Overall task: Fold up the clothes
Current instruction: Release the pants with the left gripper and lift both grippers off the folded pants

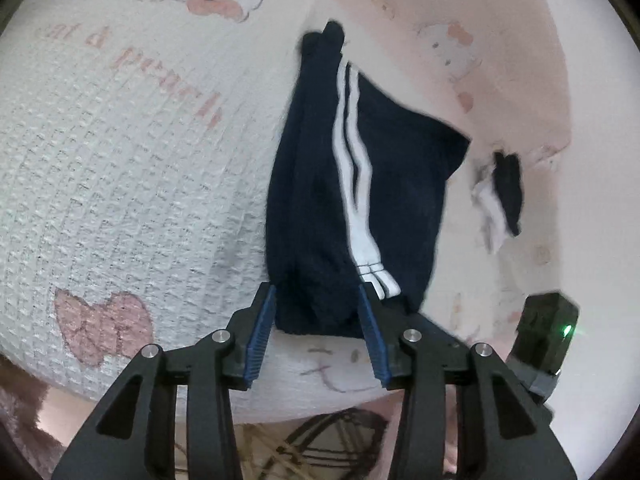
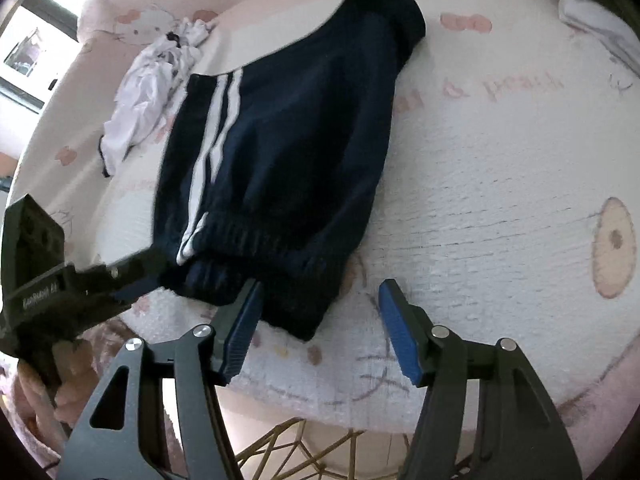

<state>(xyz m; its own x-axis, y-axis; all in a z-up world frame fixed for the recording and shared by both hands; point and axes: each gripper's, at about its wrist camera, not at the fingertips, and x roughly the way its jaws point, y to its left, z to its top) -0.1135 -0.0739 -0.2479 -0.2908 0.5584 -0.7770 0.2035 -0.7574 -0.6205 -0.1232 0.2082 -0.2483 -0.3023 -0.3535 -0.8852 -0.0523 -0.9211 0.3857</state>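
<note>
Writing on the white waffle-textured blanket [image 1: 120, 168] is pink script, upside down in both views; "& pearl" is partly legible at upper right of the right wrist view, the rest too faint to read; cartoon cat faces and pink bows are printed across it; white lettering on the side of the left gripper's body, lower left of the right wrist view, is too blurred to read.

Navy track pants [image 2: 280, 152] with two white side stripes lie folded on the blanket, centre of both frames, elastic waistband toward the cameras; a crumpled white garment [image 2: 148, 96] lies just beside them, upper left of the right wrist view.

Left gripper [image 1: 318, 320]: jaws parted about halfway; blue ribbed pads [image 1: 262, 332] stand on either side of the waistband's edge; fabric sits between them, but the pads do not press it.

Right gripper [image 2: 320, 330]: jaws spread moderately wide; left pad touches or overlaps the waistband corner, cannot tell which; right pad is over bare blanket, clear of cloth; nothing pinched.

Gold wire frame [image 2: 280, 452] shows below the blanket edge, bottom centre.
</note>
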